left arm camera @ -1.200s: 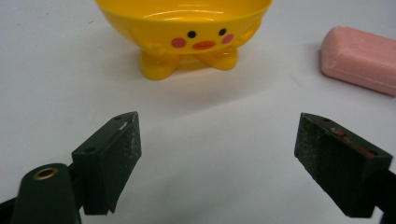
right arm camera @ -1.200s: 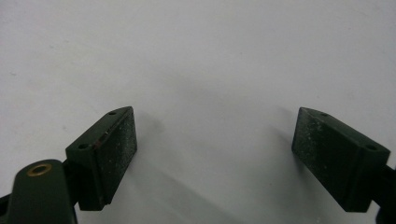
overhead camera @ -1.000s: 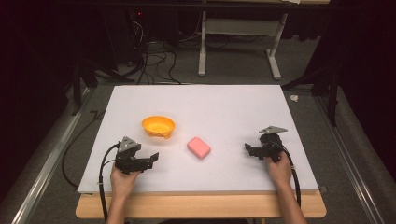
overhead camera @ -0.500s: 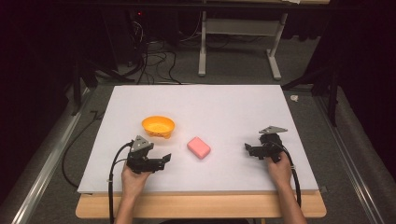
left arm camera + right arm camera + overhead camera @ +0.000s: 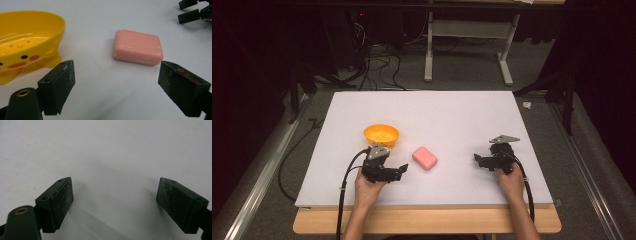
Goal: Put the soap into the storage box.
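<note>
Ahead of the wide-open left gripper (image 5: 116,87), apart from it, the pink rectangular soap bar (image 5: 137,47) lies on the white bench (image 5: 452,115) beside the yellow duck-faced plastic dish (image 5: 23,40). Closing off-centre would probably skid the apparently slick bar away. The right gripper (image 5: 115,205), also open, holds nothing.

The left gripper (image 5: 116,82) has its 2 black jaws spread wide apart, rising from the bottom edge over the white table (image 5: 100,95). A pink soap bar (image 5: 137,47) lies flat on the table just beyond the gap between them, nearer the right jaw and touching neither. At the left stands a yellow soap dish (image 5: 27,37) with black and pink dots and short feet, just beyond the left jaw and apart from the bar. At the far right corner, the black jaws of the other gripper (image 5: 193,11) show.
</note>
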Demonstrator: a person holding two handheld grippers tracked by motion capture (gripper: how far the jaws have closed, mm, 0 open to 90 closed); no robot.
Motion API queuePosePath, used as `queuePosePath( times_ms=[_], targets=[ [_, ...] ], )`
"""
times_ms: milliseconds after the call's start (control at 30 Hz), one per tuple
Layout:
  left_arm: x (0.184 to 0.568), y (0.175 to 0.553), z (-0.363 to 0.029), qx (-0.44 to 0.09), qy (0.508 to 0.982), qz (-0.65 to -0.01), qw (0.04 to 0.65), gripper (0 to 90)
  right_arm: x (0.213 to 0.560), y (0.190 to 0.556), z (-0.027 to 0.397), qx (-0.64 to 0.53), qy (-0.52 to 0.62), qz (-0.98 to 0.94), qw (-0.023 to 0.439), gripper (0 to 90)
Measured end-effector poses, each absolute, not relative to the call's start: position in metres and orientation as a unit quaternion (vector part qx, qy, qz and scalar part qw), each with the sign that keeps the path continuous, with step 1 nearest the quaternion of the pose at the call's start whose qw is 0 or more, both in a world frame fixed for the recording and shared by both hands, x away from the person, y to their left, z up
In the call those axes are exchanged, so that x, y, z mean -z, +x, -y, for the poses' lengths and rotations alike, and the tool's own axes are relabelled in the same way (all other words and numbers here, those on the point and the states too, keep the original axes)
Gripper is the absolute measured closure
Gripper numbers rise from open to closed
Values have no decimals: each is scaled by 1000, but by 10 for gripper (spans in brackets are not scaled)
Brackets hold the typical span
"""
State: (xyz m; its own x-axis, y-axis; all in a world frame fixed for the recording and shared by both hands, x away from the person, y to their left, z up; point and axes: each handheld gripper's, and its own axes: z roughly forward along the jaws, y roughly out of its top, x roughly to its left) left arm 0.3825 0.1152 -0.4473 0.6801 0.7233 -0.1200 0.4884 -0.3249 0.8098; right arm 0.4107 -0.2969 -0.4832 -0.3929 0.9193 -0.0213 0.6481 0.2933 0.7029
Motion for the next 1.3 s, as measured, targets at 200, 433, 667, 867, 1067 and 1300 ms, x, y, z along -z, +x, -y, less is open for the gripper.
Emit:
queuePosePath(
  times_ms=[200, 433, 667, 867, 1067, 1300],
  targets=[
    [444, 385, -104, -133, 809, -366, 440, 143, 483, 411, 297, -312, 506, -774, 218, 148],
    [443, 390, -89, -129, 814, -357, 440, 141, 483, 411, 297, -312, 506, -774, 218, 149],
    [440, 395, -74, -136, 817, -352, 436, 142, 483, 411, 297, -312, 506, -774, 218, 149],
    [443, 401, -61, -143, 829, -342, 418, 141, 483, 411, 297, -313, 503, -775, 218, 150],
    [448, 410, -53, -133, 827, -348, 421, 131, 483, 410, 297, -314, 502, -776, 217, 151],
    [453, 417, -46, -133, 825, -356, 419, 111, 483, 410, 297, -314, 503, -776, 217, 151]
  ],
)
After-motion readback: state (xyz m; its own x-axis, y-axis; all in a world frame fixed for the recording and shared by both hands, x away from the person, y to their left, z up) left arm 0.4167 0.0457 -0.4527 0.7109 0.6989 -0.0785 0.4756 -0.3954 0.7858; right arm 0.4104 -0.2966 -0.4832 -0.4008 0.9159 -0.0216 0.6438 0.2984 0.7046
